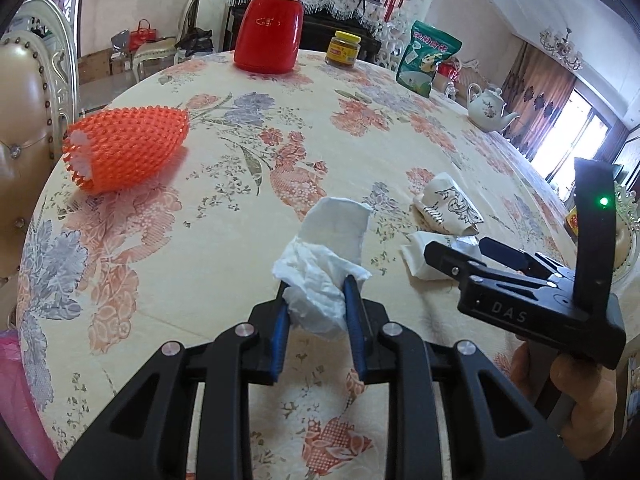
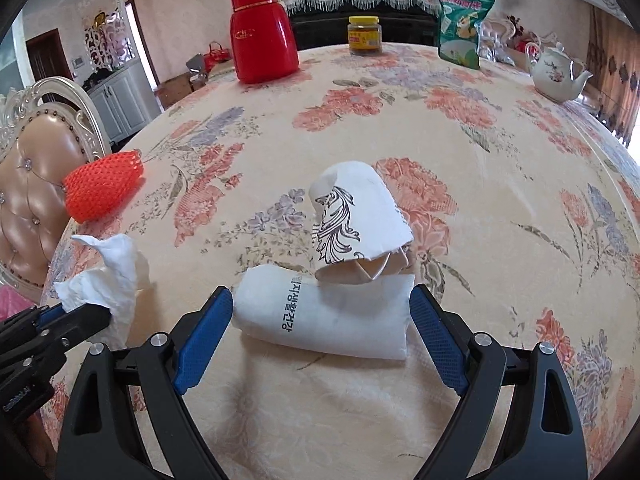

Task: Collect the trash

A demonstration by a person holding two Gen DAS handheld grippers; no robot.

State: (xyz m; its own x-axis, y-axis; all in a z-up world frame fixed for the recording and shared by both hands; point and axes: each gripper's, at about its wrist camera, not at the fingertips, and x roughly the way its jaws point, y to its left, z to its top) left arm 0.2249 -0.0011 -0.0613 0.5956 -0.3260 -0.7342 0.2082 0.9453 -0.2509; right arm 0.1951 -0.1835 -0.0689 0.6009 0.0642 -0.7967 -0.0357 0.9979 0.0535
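Tissue (image 1: 320,276) pinched in left gripper (image 1: 316,300) (crumpled), right gripper (image 2: 322,316) agape

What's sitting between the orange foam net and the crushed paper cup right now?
Only bare flowered tablecloth lies between the orange foam net and the crushed paper cup, shown clearly in the right wrist view.

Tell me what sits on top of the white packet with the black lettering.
The crushed paper cup lies on its side, its open mouth overlapping the white packet's far edge. Folded paper shows inside the mouth; deeper inside is hidden. Whether it presses on the packet is unclear.
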